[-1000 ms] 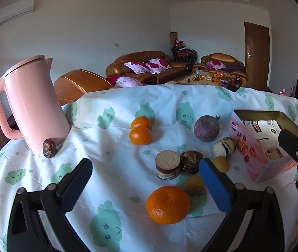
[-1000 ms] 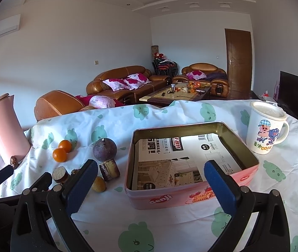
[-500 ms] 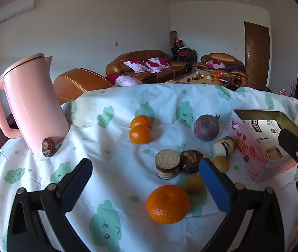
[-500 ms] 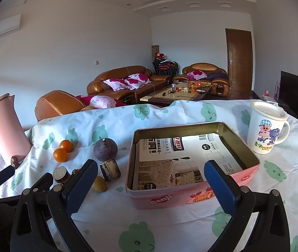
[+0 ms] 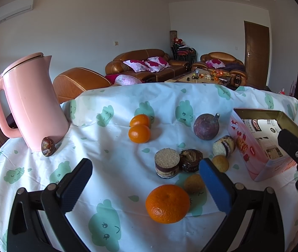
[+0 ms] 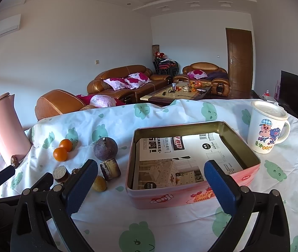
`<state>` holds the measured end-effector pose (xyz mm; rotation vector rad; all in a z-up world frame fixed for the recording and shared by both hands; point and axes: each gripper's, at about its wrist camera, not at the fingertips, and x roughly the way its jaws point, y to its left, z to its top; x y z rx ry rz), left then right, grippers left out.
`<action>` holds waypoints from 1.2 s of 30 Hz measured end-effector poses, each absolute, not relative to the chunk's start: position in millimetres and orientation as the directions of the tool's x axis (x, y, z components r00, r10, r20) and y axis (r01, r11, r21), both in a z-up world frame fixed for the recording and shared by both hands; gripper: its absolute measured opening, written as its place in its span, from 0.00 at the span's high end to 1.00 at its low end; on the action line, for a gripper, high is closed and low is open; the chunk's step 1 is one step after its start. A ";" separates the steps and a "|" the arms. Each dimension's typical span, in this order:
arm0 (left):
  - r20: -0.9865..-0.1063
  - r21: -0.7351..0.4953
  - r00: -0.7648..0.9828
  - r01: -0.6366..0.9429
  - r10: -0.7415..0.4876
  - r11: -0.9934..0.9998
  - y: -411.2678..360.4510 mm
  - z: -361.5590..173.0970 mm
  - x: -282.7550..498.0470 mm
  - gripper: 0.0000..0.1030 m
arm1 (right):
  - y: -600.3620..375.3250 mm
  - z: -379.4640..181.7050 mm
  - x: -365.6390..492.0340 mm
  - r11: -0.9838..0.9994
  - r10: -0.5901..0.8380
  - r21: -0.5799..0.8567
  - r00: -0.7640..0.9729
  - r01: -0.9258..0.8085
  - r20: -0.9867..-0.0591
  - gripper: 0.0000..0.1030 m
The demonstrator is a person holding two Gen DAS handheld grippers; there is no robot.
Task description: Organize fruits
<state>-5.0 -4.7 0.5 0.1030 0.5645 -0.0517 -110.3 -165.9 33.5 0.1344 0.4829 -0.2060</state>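
Observation:
My left gripper is open and empty, just above a large orange on the tablecloth. Two small oranges lie farther back, with a purple passion fruit to their right. Small round cakes and two yellow balls sit between them. My right gripper is open and empty, in front of an open pink tin lined with printed paper. The passion fruit and small oranges show left of the tin.
A pink kettle stands at the left with a brown shell-like thing at its base. A white lidded mug stands right of the tin. The table has a white cloth with green prints. Sofas are behind.
Both views have shifted very slightly; the grippers stay open and nothing on the table has moved.

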 end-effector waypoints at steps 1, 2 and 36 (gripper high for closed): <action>-0.537 0.083 0.843 0.077 -0.020 0.994 -4.3 0.5 -4.3 0.00 | -166.1 33.4 -110.2 0.971 -0.165 0.079 0.865 0.228 -0.473 0.01; -0.537 0.083 0.843 0.077 -0.020 0.994 -4.6 0.4 -4.6 0.00 | -166.4 33.4 -110.2 0.971 -0.165 0.079 0.865 0.228 -0.474 0.01; -0.589 0.019 0.782 -0.238 0.203 0.971 103.2 9.6 40.3 0.02 | -156.3 30.3 -109.0 0.985 -0.033 0.131 0.874 0.110 -0.484 0.01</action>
